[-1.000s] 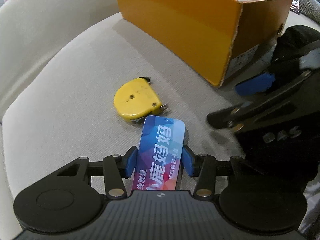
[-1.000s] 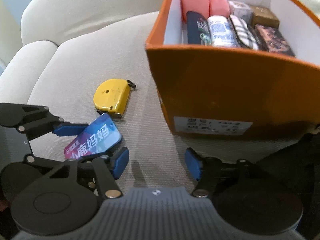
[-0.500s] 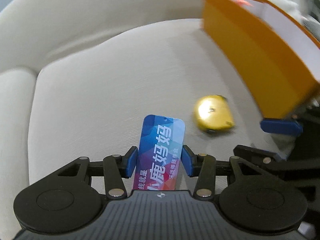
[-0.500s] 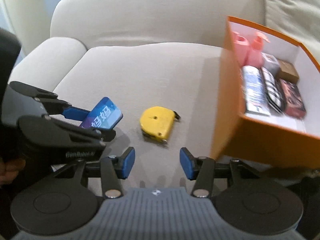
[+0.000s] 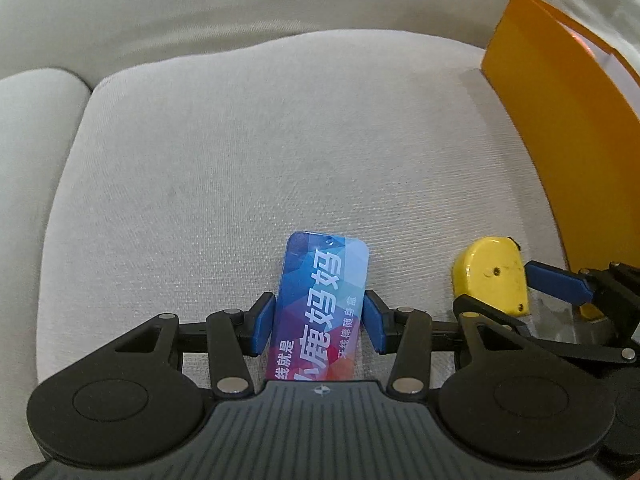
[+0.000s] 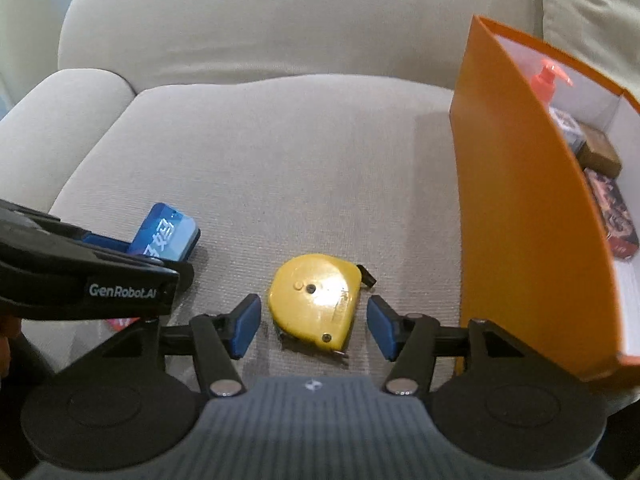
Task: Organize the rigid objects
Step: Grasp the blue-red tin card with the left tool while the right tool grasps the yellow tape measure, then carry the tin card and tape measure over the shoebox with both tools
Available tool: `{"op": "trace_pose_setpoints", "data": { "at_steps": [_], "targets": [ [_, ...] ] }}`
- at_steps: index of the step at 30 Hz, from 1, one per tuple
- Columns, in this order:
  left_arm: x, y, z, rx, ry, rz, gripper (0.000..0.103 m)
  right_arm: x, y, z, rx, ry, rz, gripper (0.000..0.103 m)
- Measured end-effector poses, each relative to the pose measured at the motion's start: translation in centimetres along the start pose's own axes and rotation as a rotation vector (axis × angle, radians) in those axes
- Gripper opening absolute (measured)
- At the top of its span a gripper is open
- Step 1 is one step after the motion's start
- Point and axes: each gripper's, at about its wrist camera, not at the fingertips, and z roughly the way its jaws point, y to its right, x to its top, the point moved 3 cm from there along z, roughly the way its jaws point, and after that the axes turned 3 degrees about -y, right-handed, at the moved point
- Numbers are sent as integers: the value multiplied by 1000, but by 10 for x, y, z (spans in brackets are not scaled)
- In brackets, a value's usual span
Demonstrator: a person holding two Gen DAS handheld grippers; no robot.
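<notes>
**Two grippers, two items, one orange box waiting**

The left gripper [image 5: 318, 322] is clenched on a flat blue packet with white Chinese lettering [image 5: 320, 300], its blue pads pressed to the packet's long edges above the front-left part of the beige fabric sofa seat cushion [image 5: 240, 152]. The right gripper [image 6: 312, 322] stands released around a yellow plastic tape measure [image 6: 314, 298] lying flat on the cushion near its front edge; its jaws have just been opening, and gaps show on both sides of the case.

Risks, as I judge them: the tape measure's case is rounded and smooth, so a closing pinch could squirt it sideways or tilt it on the soft cushion. The two grippers sit close together, and either could knock the other. The thin packet could twist in its grip on the way across.

The orange cardboard box [image 6: 520, 208] stands at the cushion's right edge, already holding a pump bottle and small boxes. A pale backrest and armrest enclose the seat.
</notes>
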Motion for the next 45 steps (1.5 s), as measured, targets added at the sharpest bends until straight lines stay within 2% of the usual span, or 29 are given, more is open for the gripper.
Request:
{"op": "trace_pose_setpoints", "data": {
  "at_steps": [10, 17, 19, 21, 25, 27, 29, 36, 45],
  "targets": [
    [3, -14, 3, 0, -32, -21, 63, 5, 0, 15, 11, 4, -30, 65],
    [1, -23, 3, -37, -45, -25, 74, 3, -4, 15, 10, 13, -75, 65],
    [1, -23, 4, -38, -47, -18, 75, 4, -2, 15, 12, 16, -85, 61],
    [0, -24, 5, -31, -49, -8, 74, 1, -3, 13, 1, 22, -102, 56],
    [-3, -12, 5, 22, -65, 55, 71, 1, 0, 11, 15, 26, -98, 56],
    [-4, -7, 6, 28, -61, 68, 64, 1, 3, 8, 22, 29, -87, 55],
    [-4, -7, 5, 21, -51, 58, 52, 0, 6, 4, 35, 33, -77, 55],
    [-5, -9, -6, 19, -5, 4, 51, 2, 3, -21, 52, 99, -113, 55],
    [0, 8, -64, -17, 106, 21, 51, 11, 16, -82, 88, 223, -111, 55]
  ]
}}
